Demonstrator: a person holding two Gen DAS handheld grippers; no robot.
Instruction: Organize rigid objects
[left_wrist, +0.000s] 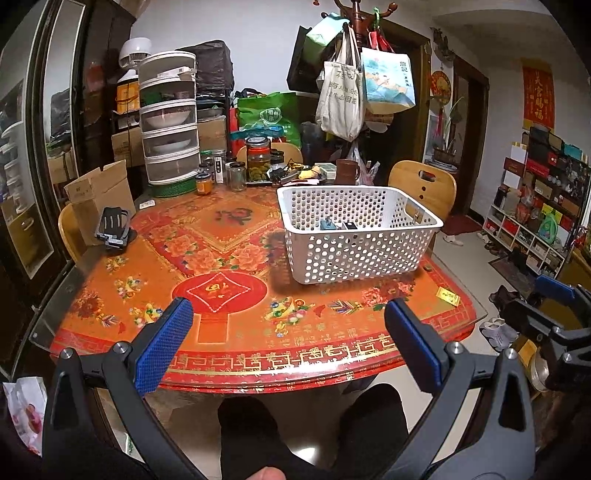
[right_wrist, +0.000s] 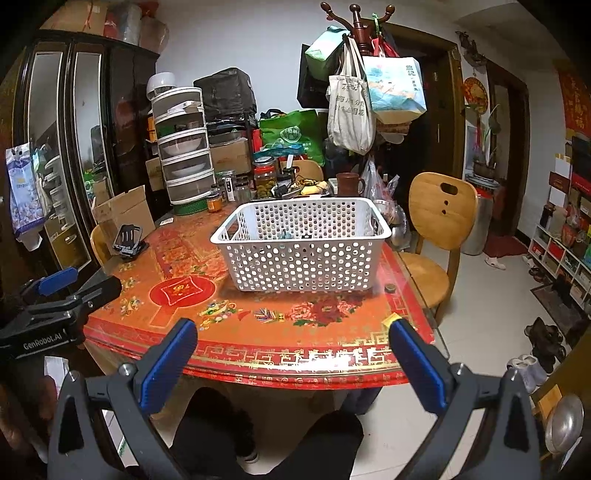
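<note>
Ahead of my left gripper (left_wrist: 288, 332) and right gripper (right_wrist: 293, 354), both spread wide and empty, the white basket (left_wrist: 354, 236) sits on the tabletop (left_wrist: 229, 332); next, I judge, reach the small yellow object (left_wrist: 447, 295).

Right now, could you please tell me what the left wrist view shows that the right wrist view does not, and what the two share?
Only the left wrist view shows the whole small yellow card lying on the table near the right edge; in the right wrist view a jaw largely hides it. It also shows the right gripper from the side.

Only the right wrist view shows the left gripper from the side, and a blue-and-white bag hanging at far left.

Both show the white basket with small items inside, the black phone stand, the brown mug, and open jaws.
</note>
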